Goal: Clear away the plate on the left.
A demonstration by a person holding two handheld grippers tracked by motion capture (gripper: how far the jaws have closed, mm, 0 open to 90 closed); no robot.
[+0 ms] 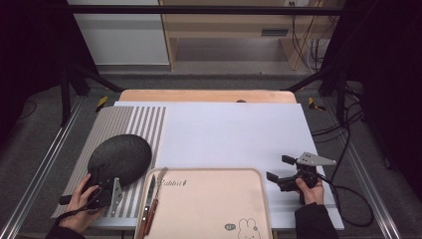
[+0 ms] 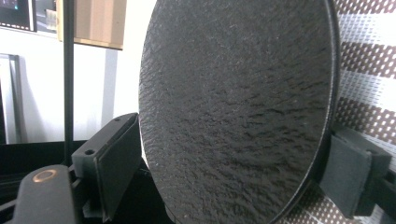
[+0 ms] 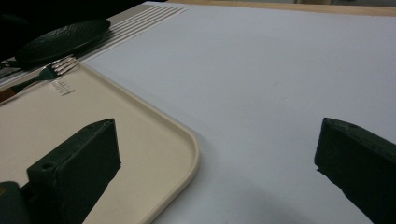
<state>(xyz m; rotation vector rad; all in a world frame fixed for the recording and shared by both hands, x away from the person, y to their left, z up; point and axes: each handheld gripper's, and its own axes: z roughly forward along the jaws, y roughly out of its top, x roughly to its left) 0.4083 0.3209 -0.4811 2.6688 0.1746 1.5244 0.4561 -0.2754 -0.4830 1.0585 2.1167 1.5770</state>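
Left gripper at the black plate's edge

Its jaws straddle the plate, pads flanking the rim, no squeeze visible; the plate lies on the striped mat, left of frame. Lower right, the right gripper hangs released beside the beige tray.

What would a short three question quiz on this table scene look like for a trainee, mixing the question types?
1. True or false: the black plate lies on the beige tray.
2. Which things lie along the tray's left edge? A) fork and knife B) two spoons C) a cup
3. What stands between the jaws of the left gripper?

Key:
1. False; it is on the striped mat.
2. A.
3. The plate's edge; whether the pads press on it cannot be told. The right gripper is open over the white table.
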